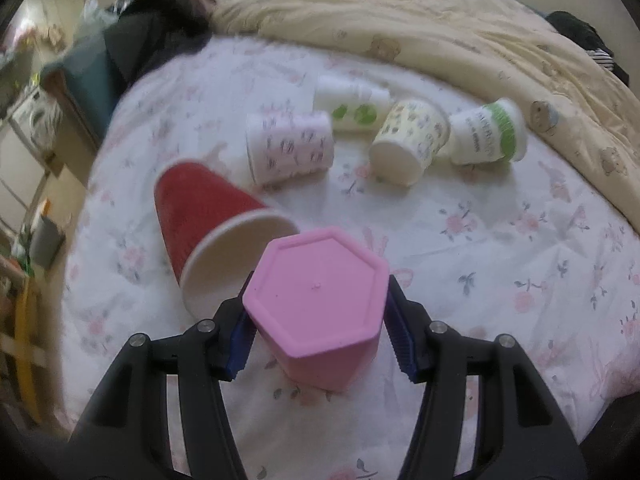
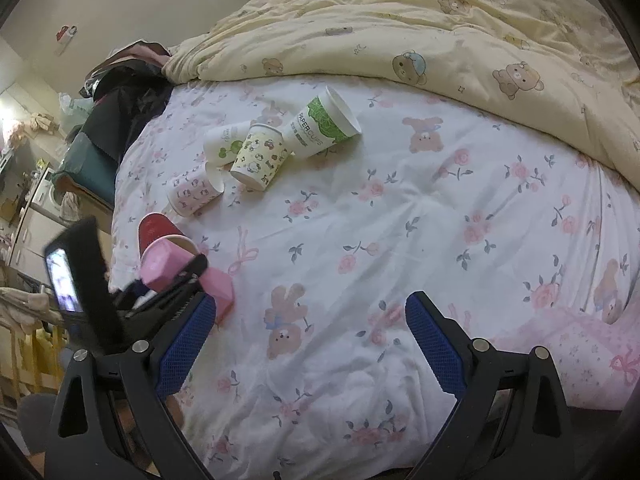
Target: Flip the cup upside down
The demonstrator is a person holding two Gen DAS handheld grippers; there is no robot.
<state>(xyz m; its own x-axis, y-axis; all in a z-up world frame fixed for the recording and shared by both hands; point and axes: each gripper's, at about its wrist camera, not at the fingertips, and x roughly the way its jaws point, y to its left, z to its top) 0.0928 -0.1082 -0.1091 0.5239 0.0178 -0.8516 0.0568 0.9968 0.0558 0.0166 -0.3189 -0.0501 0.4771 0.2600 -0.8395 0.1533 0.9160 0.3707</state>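
Observation:
A pink hexagonal cup point(image 1: 320, 304) stands upside down on the floral bedsheet point(image 1: 480, 240), its flat base facing up. My left gripper point(image 1: 316, 320) is around it, blue pads on both sides, the right pad slightly apart from the cup. The cup also shows in the right wrist view point(image 2: 160, 268) at the left, with the left gripper point(image 2: 176, 280) across it. My right gripper point(image 2: 308, 336) is open and empty above the sheet, to the right of the cup.
A red paper cup point(image 1: 208, 224) lies on its side touching the pink cup's left. Several patterned paper cups point(image 1: 408, 140) lie tipped further back. A cream bear-print duvet point(image 1: 480, 40) is bunched behind. The bed's left edge point(image 1: 92, 200) drops to furniture.

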